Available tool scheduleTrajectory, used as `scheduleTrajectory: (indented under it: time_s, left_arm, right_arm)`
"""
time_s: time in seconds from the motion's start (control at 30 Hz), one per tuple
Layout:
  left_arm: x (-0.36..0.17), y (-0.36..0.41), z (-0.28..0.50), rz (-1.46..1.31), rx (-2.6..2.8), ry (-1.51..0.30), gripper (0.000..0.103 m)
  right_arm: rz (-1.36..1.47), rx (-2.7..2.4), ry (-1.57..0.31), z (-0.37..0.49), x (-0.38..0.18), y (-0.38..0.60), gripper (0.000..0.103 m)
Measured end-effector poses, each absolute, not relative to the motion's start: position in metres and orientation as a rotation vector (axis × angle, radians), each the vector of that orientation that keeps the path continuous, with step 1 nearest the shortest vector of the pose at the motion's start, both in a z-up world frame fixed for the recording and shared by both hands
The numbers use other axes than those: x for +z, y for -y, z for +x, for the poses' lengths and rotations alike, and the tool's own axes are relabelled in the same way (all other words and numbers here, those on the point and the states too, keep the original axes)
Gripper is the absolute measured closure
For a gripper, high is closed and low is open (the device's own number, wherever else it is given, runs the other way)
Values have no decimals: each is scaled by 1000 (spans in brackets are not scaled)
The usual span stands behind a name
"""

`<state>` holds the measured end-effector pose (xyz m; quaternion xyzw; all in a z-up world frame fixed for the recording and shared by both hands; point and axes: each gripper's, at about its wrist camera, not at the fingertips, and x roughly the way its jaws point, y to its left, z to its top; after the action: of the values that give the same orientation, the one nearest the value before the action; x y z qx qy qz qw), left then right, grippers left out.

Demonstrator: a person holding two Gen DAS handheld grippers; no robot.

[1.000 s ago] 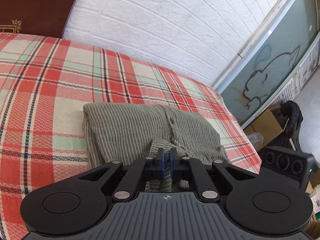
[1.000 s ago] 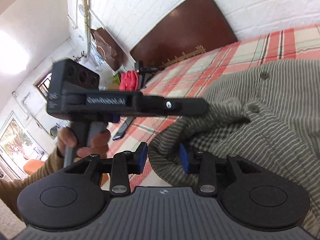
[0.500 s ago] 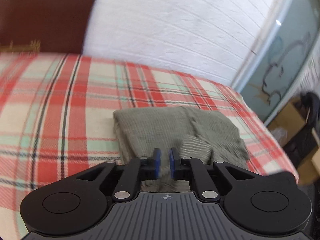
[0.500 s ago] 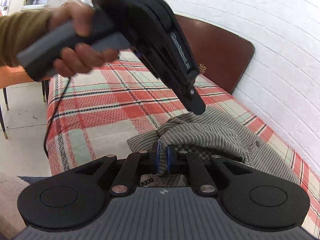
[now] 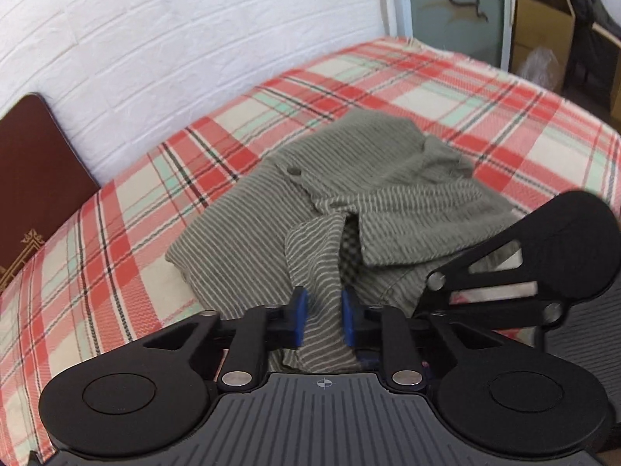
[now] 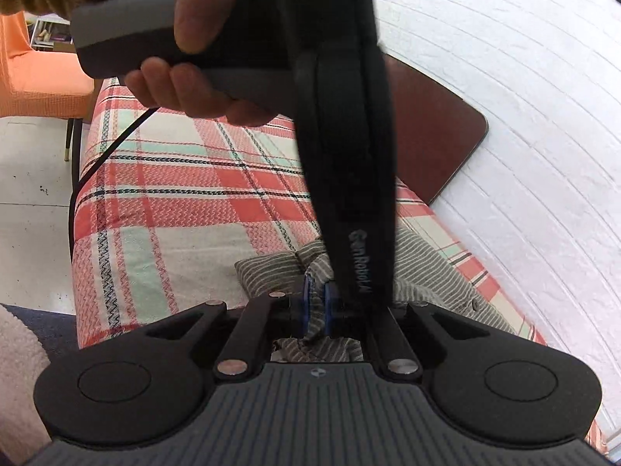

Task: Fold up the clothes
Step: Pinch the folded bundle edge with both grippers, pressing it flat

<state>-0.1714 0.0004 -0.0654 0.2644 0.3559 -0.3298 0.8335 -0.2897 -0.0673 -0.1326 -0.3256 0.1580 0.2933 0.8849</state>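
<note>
We have the striped shirt (image 5: 388,202) lying bunched on the plaid bedcover (image 5: 128,202), its bulk running from our left gripper (image 5: 323,320) toward one o'clock. That gripper's blue pads stand apart, with a hanging flap of the shirt between them; we cannot tell whether they bite. Our right gripper (image 6: 315,306) is clenched on the same shirt's edge near the bed's front. Both tools sit at the near end, so any fold would likely carry cloth away toward twelve o'clock.

Left tongs (image 5: 323,320) parted around cloth; right tongs (image 6: 316,308) pinched together, crossing just beside them.
</note>
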Motion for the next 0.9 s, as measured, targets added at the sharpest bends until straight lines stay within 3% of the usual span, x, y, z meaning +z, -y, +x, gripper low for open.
scheduleTrajectory:
  time_s: [0.07, 0.17, 0.37, 0.7, 0.9]
  left_arm:
    - [-67, -3, -173, 553, -700, -741, 99]
    - [-59, -22, -157, 388, -697, -768, 100]
    - [-43, -61, -127, 55, -683, -811, 101]
    - [-37, -80, -118, -88, -704, -796, 101]
    - [-37, -80, -119, -98, -714, -797, 101]
  right_arm:
    - [-669, 613, -326, -290, -132, 70, 93]
    - [-539, 676, -346, -281, -121, 91, 91]
    - [-276, 793, -384, -263, -100, 133, 69]
    - [184, 1020, -568, -196, -83, 190, 69]
    - [188, 1064, -639, -173, -92, 184, 74]
